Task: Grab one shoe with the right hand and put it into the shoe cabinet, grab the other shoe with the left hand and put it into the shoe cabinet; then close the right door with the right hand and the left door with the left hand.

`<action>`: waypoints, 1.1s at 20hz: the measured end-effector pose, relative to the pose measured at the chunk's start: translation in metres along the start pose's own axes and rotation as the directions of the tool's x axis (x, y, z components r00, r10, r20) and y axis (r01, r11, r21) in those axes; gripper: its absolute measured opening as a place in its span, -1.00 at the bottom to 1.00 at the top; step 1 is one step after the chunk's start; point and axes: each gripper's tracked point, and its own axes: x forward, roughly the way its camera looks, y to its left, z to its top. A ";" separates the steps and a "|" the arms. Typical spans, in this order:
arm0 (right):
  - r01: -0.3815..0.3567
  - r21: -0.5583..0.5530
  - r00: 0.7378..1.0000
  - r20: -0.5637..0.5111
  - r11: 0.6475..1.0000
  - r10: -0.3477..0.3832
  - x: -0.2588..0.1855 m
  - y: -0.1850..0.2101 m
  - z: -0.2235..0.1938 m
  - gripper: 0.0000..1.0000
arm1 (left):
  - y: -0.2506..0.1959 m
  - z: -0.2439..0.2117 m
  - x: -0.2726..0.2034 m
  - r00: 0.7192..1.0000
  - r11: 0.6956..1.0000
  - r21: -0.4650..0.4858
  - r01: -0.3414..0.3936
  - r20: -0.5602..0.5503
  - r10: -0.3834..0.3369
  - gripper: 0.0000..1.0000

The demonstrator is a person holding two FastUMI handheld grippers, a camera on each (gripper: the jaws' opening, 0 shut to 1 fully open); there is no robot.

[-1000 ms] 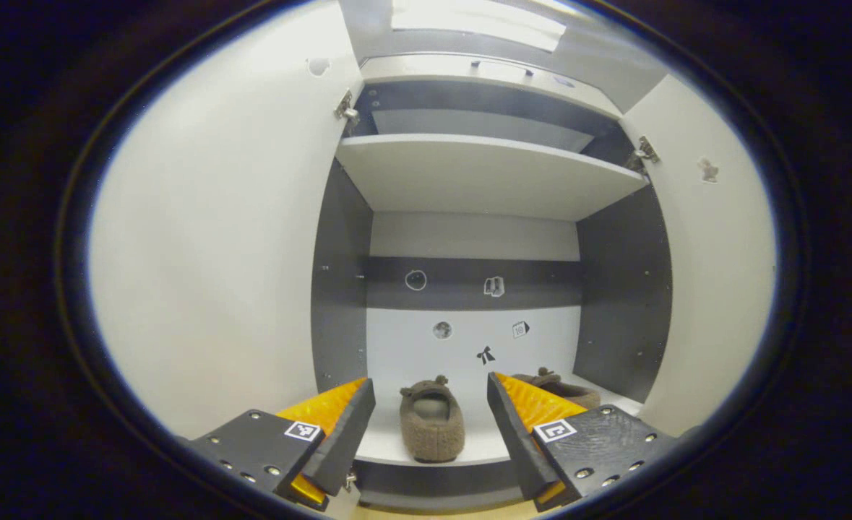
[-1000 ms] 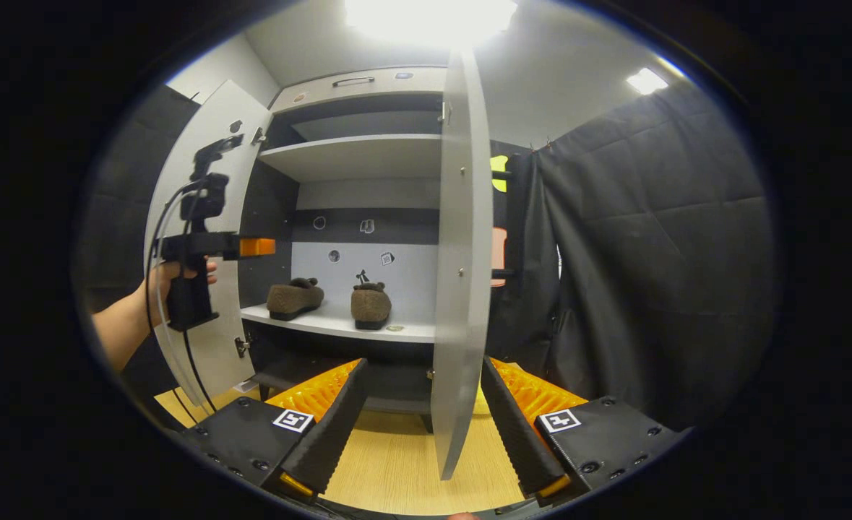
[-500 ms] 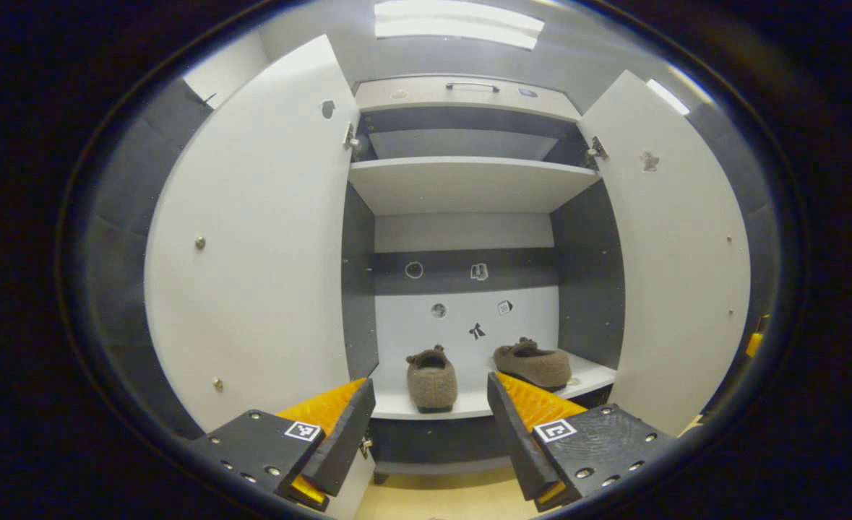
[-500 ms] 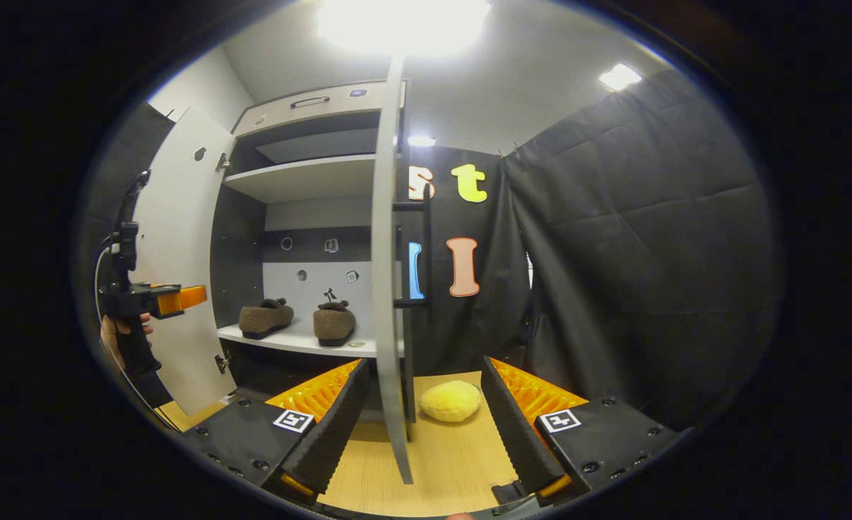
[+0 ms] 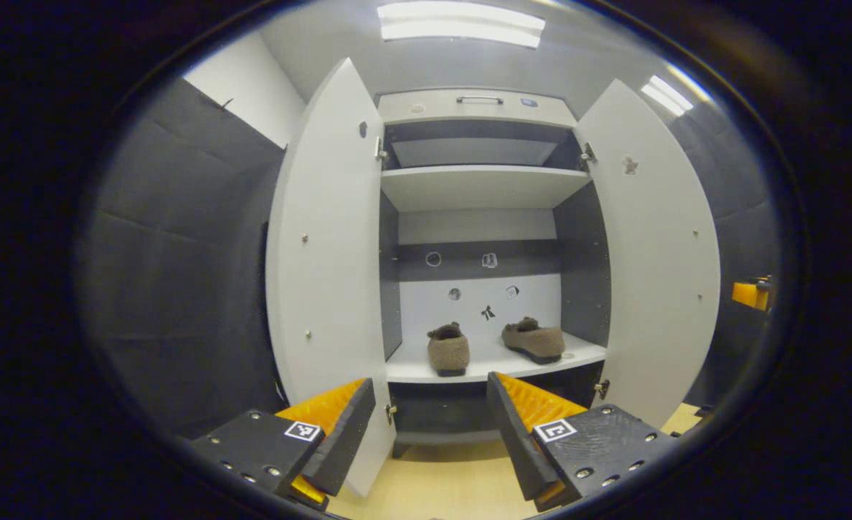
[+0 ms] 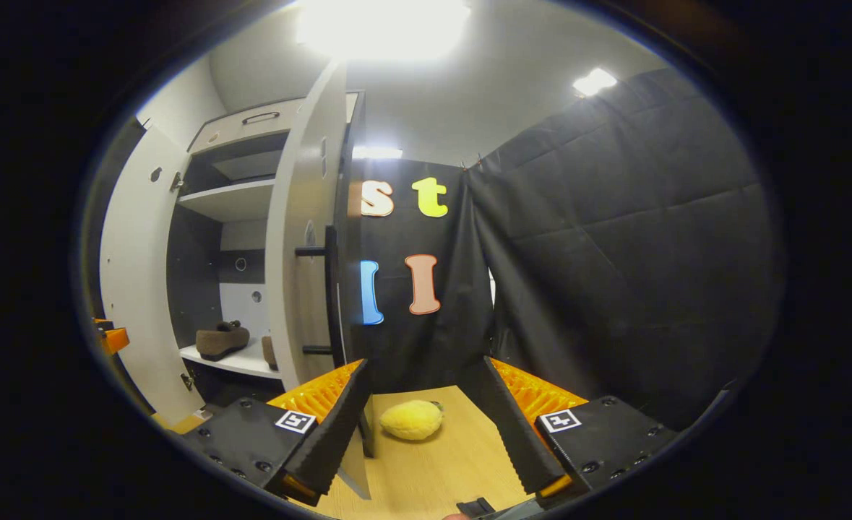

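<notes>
The right door (image 6: pixel 303 253) hides most of the second shoe (image 6: pixel 269 352).

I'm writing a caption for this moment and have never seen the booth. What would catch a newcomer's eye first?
First, the tall white shoe cabinet with both doors swung wide, and the two fuzzy brown slippers side by side on its lower shelf. Next, in the right gripper view, the fluffy yellow ball on the wooden floor beside the right door, just ahead of the open right gripper.
</notes>
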 end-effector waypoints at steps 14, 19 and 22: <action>0.083 0.007 0.995 -0.057 0.996 -0.083 0.036 0.025 0.007 0.95 | 0.139 0.016 -0.063 0.979 0.979 0.018 -0.203 0.010 0.203 0.81; 0.127 -0.096 0.991 -0.029 0.987 -0.130 0.028 0.035 0.015 0.89 | 0.183 0.016 -0.061 0.973 0.973 0.003 -0.229 0.021 0.229 0.86; 0.128 -0.079 0.991 -0.034 0.989 -0.131 0.022 0.045 0.015 0.90 | 0.200 0.010 -0.054 0.972 0.972 -0.014 -0.235 0.012 0.235 0.81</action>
